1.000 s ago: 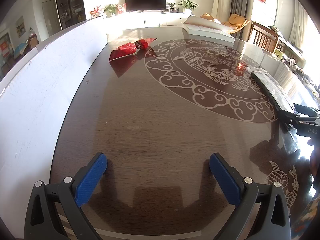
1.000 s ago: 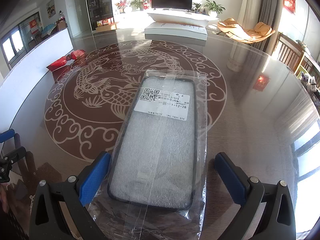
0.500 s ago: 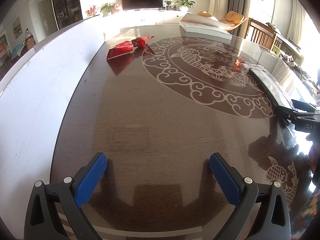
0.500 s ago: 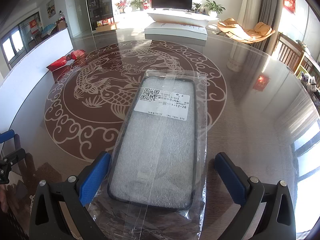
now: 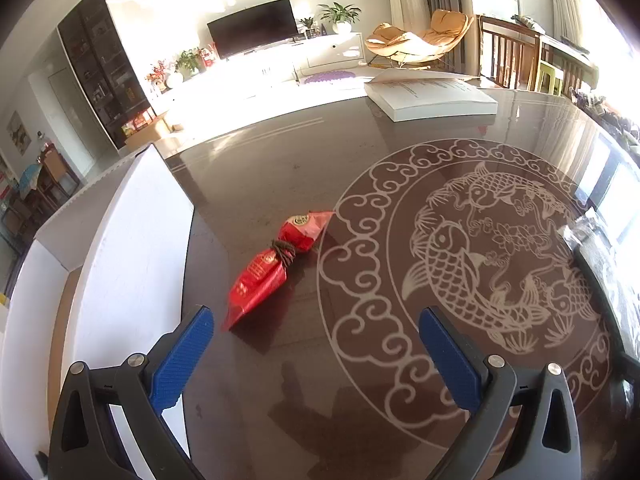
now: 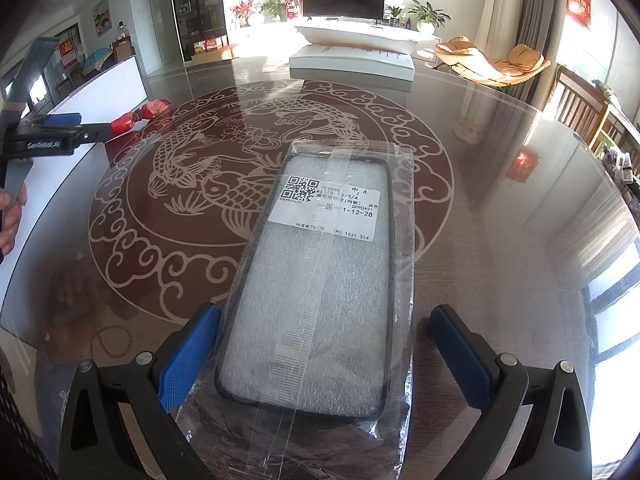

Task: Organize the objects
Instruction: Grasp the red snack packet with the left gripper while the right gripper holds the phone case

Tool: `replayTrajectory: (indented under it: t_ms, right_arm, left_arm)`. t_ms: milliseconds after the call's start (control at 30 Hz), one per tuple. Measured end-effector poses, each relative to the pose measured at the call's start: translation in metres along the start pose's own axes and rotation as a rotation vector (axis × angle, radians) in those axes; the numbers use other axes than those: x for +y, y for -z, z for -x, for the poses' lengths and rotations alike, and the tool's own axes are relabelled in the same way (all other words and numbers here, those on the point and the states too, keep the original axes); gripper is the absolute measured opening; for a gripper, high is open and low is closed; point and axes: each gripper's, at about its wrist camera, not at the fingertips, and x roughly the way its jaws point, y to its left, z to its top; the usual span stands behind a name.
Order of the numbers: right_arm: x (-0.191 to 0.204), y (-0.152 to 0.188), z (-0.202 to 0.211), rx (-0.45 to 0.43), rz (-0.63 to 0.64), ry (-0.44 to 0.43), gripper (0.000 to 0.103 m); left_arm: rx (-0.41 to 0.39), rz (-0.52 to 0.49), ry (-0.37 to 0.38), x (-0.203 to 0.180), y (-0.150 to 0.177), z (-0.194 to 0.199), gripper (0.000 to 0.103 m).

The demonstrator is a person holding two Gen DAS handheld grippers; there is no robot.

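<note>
While the left gripper faced the red packet, jaws wide, the right gripper's wide jaws straddled the bagged phone case, seemingly readying grasps.

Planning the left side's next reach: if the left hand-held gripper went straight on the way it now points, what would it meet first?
Probably the red tied snack packet, lying on the dark glossy table ahead and slightly left of the open left hand-held gripper. Depth is unclear; it might slip past on the packet's right.

table: dark, glossy, fish motif | on it: red packet, bagged phone case, white book
</note>
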Motion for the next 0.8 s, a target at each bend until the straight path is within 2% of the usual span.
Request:
replayTrajectory:
  t_ms: [100, 167, 233, 267, 300, 333, 367, 433, 500, 633, 700, 733, 767, 800]
  right_arm:
    - [0.001, 0.0, -0.001, 0.0, 0.0, 0.001, 0.103]
    - [0.001, 0.0, -0.001, 0.0, 0.0, 0.0, 0.103]
    - [0.001, 0.0, -0.001, 0.0, 0.0, 0.0, 0.103]
    - [0.001, 0.0, -0.001, 0.0, 0.0, 0.001, 0.103]
    - [0.001, 0.0, -0.001, 0.0, 0.0, 0.001, 0.103]
    - [0.001, 0.0, -0.001, 0.0, 0.0, 0.001, 0.103]
    - [0.001, 0.0, -0.001, 0.0, 0.0, 0.001, 0.103]
    - [0.001, 0.0, -0.001, 0.0, 0.0, 0.001, 0.103]
    - [0.001, 0.0, -0.001, 0.0, 0.0, 0.001, 0.103]
    - [0.001, 0.0, -0.001, 0.0, 0.0, 0.001, 0.103]
    - [0.001, 0.0, -0.001, 0.0, 0.0, 0.001, 0.103]
    - [0.001, 0.0, -0.001, 0.0, 0.0, 0.001, 0.103]
    - [0.001, 0.0, -0.001, 0.0, 0.0, 0.001, 0.103]
    - [0.001, 0.0, -0.001, 0.0, 0.0, 0.001, 0.103]
  left_arm:
    - [0.063, 0.06, 0.042, 0.018, -0.02, -0.038, 0.103]
    - [0.112, 0.119, 0.084, 0.027, -0.021, -0.06, 0.103]
    - [0.118, 0.166, 0.146, 0.033, -0.018, -0.07, 0.101]
    - [0.102, 0.177, 0.162, 0.034, -0.016, -0.071, 0.083]
    - [0.068, 0.173, 0.13, 0.034, -0.014, -0.067, 0.068]
    - [0.047, 0.175, 0.107, 0.033, -0.011, -0.062, 0.039]
    - [0.041, 0.194, 0.121, 0.034, -0.008, -0.058, 0.024]
    - [0.038, 0.228, 0.153, 0.031, 0.003, -0.049, 0.023]
    - [0.035, 0.242, 0.153, 0.022, 0.024, -0.031, 0.023]
    - [0.044, 0.22, 0.138, -0.013, 0.085, 0.024, 0.023]
    - [0.052, 0.207, 0.132, -0.03, 0.113, 0.05, 0.027]
    - [0.057, 0.197, 0.123, -0.037, 0.122, 0.059, 0.038]
    - [0.069, 0.192, 0.117, -0.042, 0.128, 0.063, 0.063]
    - [0.083, 0.194, 0.116, -0.044, 0.132, 0.064, 0.078]
